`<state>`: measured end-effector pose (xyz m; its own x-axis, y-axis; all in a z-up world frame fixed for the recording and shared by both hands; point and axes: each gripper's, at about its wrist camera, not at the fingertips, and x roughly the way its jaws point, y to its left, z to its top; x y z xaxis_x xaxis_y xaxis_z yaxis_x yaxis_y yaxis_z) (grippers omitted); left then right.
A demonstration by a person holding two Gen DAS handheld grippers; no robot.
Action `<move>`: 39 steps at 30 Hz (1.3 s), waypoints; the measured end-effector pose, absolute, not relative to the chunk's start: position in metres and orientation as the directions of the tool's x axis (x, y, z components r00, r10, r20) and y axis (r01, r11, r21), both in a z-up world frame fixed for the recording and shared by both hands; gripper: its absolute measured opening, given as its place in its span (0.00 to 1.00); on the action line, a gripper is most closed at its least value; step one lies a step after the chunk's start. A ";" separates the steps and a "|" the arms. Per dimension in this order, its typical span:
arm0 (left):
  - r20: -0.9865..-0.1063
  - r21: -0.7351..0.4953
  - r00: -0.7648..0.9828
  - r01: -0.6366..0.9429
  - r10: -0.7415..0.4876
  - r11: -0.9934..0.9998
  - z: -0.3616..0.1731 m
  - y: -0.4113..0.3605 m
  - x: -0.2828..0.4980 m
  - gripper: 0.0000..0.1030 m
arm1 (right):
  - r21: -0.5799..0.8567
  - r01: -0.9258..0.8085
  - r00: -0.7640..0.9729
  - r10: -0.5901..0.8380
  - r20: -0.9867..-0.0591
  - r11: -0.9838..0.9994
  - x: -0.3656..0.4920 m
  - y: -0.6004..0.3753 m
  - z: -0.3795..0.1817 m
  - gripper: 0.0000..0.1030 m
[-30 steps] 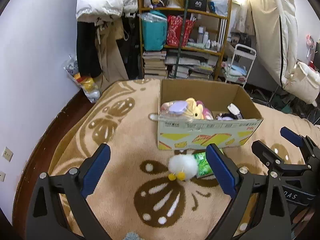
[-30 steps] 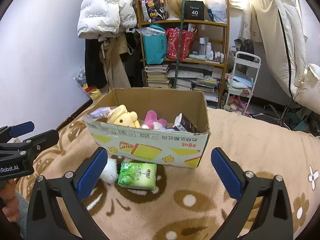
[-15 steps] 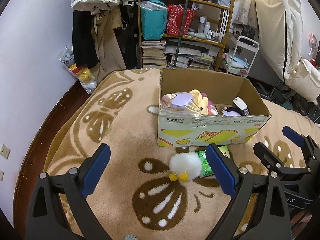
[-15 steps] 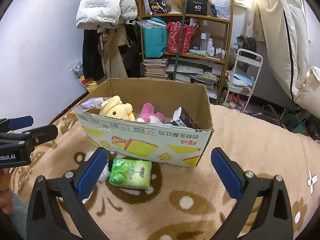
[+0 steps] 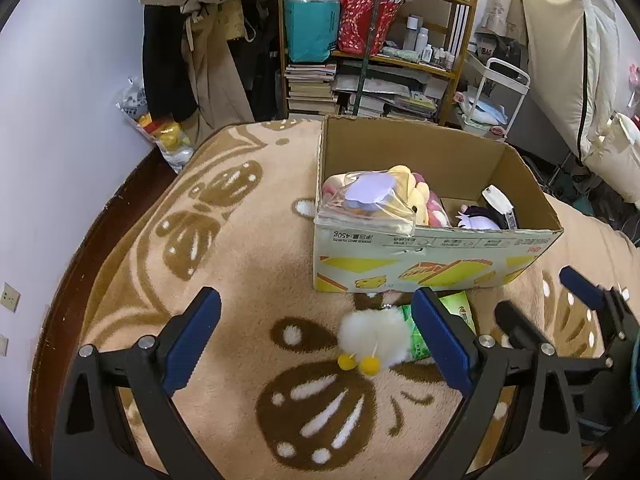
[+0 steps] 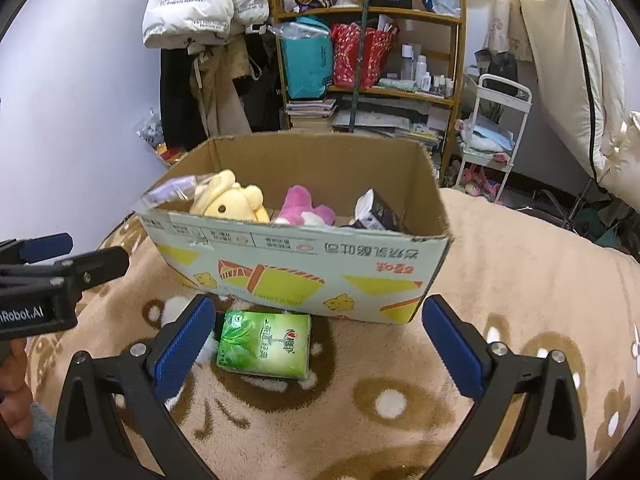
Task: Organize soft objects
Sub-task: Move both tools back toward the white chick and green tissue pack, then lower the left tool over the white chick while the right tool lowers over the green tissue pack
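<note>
On blanket [image 6: 520, 280], just near of cardboard box [image 6: 304, 276]: green tissue pack [image 6: 266, 344], flat, touching white fluffy toy [image 5: 374, 336] at its left. Inside box: yellow plush [image 6: 230, 202], pink plush [image 6: 306, 208]. Right gripper [image 6: 316, 344] spread wide, empty, above tissue pack. Left gripper [image 5: 316, 338] spread wide, empty, over fluffy toy.

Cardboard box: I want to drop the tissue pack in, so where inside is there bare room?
The cardboard box is crowded on its left with the bagged toy, yellow plush and pink plush. Bare floor shows in the middle behind the pink plush; the dark toy fills the near right corner. The green tissue pack lies outside.
</note>
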<state>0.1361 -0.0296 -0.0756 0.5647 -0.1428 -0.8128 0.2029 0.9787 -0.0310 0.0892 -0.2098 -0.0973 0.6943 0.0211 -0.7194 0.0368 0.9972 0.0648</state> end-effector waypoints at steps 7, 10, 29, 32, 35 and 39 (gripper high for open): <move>-0.840 -0.033 0.524 0.211 -0.141 0.977 -0.091 -0.036 0.148 0.92 | 0.071 0.034 0.664 0.030 -0.747 0.997 0.100 -0.205 -0.114 1.00; -0.857 -0.037 0.495 0.216 -0.142 0.976 -0.101 -0.041 0.154 0.92 | 0.073 0.031 0.647 0.035 -0.761 0.997 0.105 -0.205 -0.123 1.00; -0.908 -0.013 0.405 0.232 -0.109 0.973 -0.134 -0.056 0.163 0.92 | 0.088 -0.009 0.570 0.077 -0.818 0.996 0.124 -0.192 -0.157 1.00; -0.913 -0.009 0.394 0.239 -0.105 0.971 -0.138 -0.058 0.163 0.92 | 0.096 -0.018 0.561 0.089 -0.823 0.995 0.124 -0.187 -0.161 1.00; -0.920 -0.008 0.378 0.239 -0.100 0.971 -0.143 -0.059 0.164 0.92 | 0.098 -0.029 0.555 0.098 -0.826 0.995 0.124 -0.181 -0.164 1.00; -0.931 -0.015 0.352 0.235 -0.099 0.972 -0.150 -0.060 0.165 0.92 | 0.096 -0.044 0.542 0.105 -0.834 0.994 0.125 -0.174 -0.166 1.00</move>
<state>0.1647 -0.0598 -0.1503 0.3524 -0.0995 -0.9306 0.2353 0.9718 -0.0148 0.1254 -0.1736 -0.1664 0.5421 0.1048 -0.8338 -0.0440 0.9944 0.0964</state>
